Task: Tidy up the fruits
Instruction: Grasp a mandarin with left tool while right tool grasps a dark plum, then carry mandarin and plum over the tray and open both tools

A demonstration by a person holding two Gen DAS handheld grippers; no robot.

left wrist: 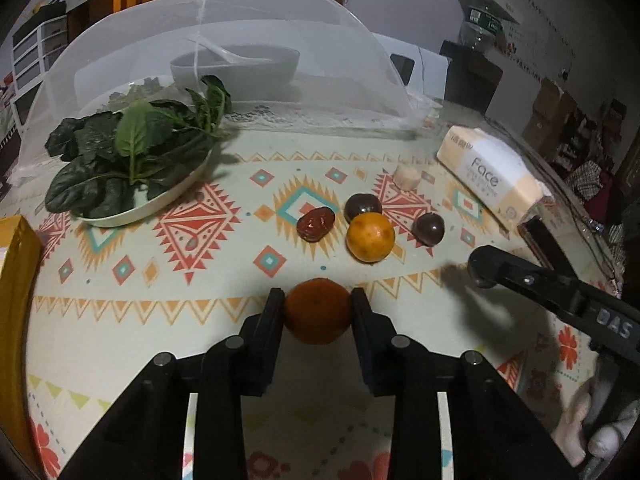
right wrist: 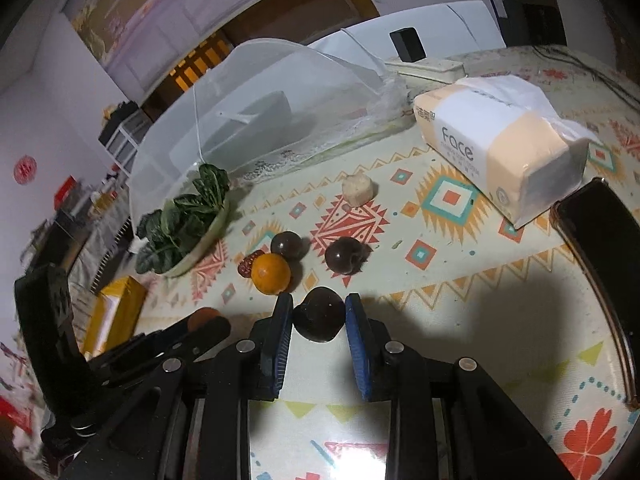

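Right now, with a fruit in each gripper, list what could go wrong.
1. The left gripper pinches the orange only at its fingertips; the round fruit could slip out.
2. The right gripper holds a dark fruit close to the second orange and could knock it rolling.

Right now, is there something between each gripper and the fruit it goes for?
No. The left gripper already has its pads against an orange, and the right gripper is shut on a dark round fruit. The other fruits lie farther ahead on the tablecloth.
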